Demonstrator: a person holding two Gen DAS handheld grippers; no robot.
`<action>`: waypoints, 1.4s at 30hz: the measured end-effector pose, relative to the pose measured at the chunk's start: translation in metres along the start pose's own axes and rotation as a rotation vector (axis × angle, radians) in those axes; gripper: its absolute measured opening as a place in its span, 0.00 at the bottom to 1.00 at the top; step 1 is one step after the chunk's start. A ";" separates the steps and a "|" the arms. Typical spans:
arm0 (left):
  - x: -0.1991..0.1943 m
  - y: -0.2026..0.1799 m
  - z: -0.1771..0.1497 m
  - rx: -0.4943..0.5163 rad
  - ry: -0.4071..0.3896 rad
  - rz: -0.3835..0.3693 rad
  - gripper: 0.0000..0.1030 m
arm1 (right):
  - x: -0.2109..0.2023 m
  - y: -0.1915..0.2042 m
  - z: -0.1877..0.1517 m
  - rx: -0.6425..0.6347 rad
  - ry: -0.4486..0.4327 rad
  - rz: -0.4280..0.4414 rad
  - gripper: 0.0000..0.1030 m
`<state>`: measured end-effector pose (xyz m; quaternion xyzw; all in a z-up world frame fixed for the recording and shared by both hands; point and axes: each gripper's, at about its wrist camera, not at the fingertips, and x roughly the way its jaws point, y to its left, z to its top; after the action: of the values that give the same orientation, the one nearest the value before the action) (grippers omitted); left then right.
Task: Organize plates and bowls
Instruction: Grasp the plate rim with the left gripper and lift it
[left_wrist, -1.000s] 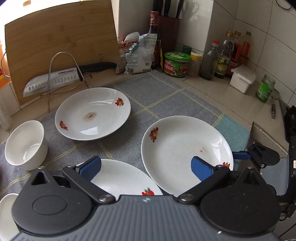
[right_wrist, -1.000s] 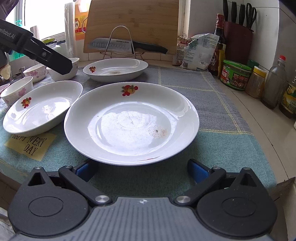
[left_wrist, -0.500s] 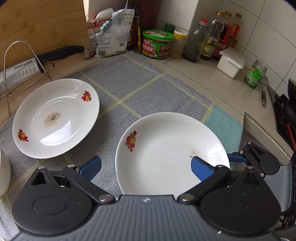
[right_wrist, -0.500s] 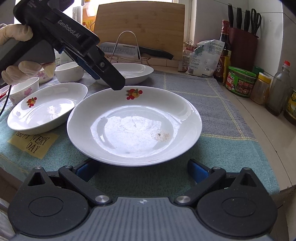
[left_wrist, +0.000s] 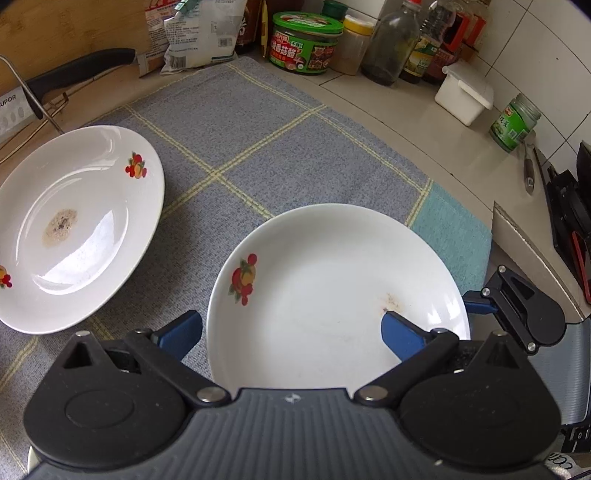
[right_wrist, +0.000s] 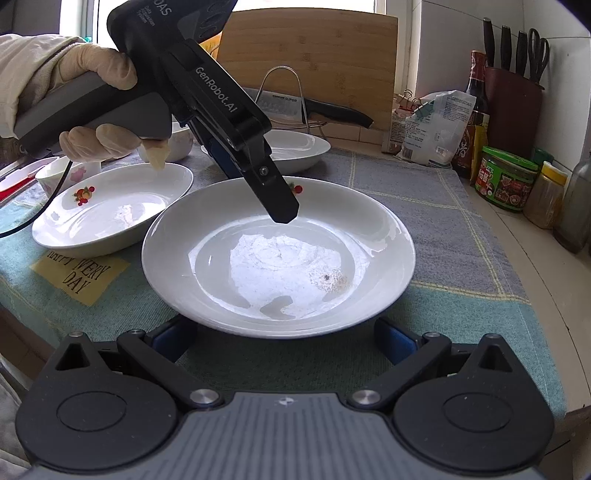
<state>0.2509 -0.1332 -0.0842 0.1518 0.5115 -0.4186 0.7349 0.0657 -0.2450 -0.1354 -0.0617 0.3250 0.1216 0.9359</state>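
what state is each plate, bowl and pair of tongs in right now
near plate: flat on the cloth, small brown stain inside, ungripped
far plate: flat on the cloth, brown stain in the middle
left plate: on the cloth, looks clean
white bowl: upright, mostly hidden
left tongs: open, above the near plate
right tongs: open, at the near plate's edge

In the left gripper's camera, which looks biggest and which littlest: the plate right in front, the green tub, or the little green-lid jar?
1. The front plate, by far the biggest, though it is also nearest the camera.
2. The green tub.
3. The green-lid jar, the smallest.
The tub and jar sit far back, so their true sizes are less sure.
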 end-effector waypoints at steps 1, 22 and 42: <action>0.001 0.000 0.000 -0.002 0.009 -0.004 0.99 | 0.000 -0.001 -0.001 -0.004 -0.003 0.005 1.00; 0.017 0.008 0.016 -0.024 0.096 -0.079 0.91 | 0.008 -0.006 0.006 -0.063 0.022 0.085 1.00; 0.017 0.005 0.019 0.009 0.098 -0.085 0.91 | 0.006 -0.008 0.010 -0.091 0.059 0.065 1.00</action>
<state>0.2687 -0.1503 -0.0925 0.1535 0.5512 -0.4438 0.6897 0.0782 -0.2495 -0.1312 -0.0972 0.3486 0.1648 0.9175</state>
